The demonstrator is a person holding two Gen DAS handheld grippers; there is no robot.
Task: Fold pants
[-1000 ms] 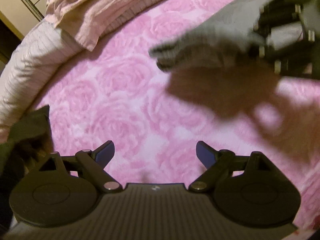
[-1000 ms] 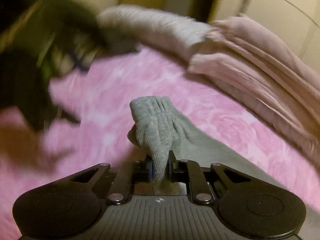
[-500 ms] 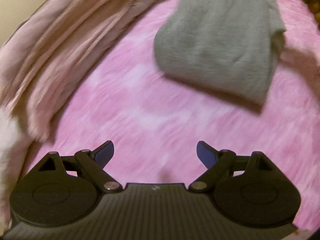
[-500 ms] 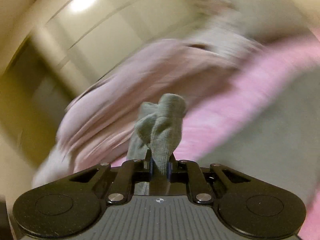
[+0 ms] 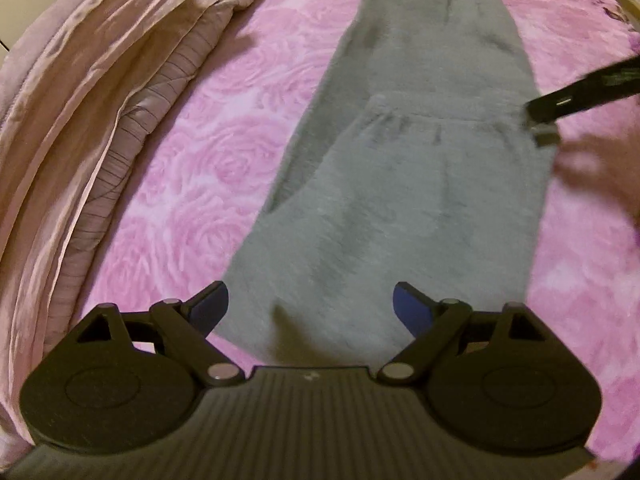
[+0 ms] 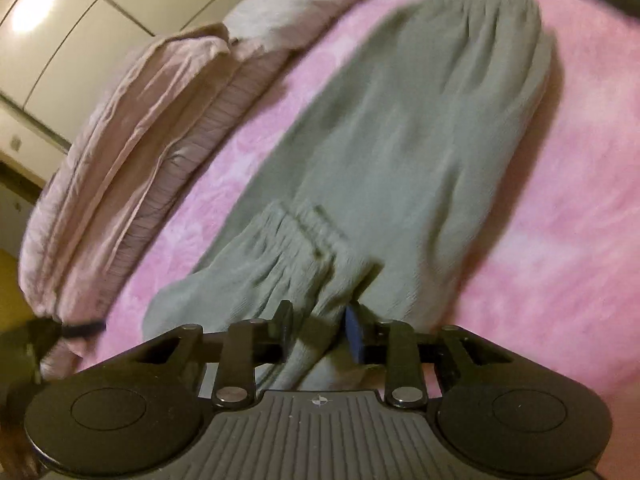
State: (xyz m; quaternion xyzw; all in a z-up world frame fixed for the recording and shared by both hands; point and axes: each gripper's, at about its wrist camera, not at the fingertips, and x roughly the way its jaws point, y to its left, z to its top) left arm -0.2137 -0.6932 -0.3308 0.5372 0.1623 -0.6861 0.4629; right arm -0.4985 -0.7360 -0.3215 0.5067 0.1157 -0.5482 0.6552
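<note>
Grey pants (image 5: 404, 184) lie lengthwise on a pink bedspread (image 5: 208, 168), cuffs folded to mid-length; the left gripper (image 5: 310, 304) hovers spread and empty at 6 o'clock, the right gripper (image 6: 318, 330), jaws parted, straddles the cuff, likely releasing before a second fold.

Pants (image 5: 404, 200) now lie folded on bed; right gripper (image 6: 318, 330) has apparently loosened off cuff.

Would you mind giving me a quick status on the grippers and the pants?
Left gripper open, empty, over the fold. Right gripper part open, cuff fabric between its fingers. Grey pants flat on pink blanket, cuffs folded up. Nothing in the way.
</note>
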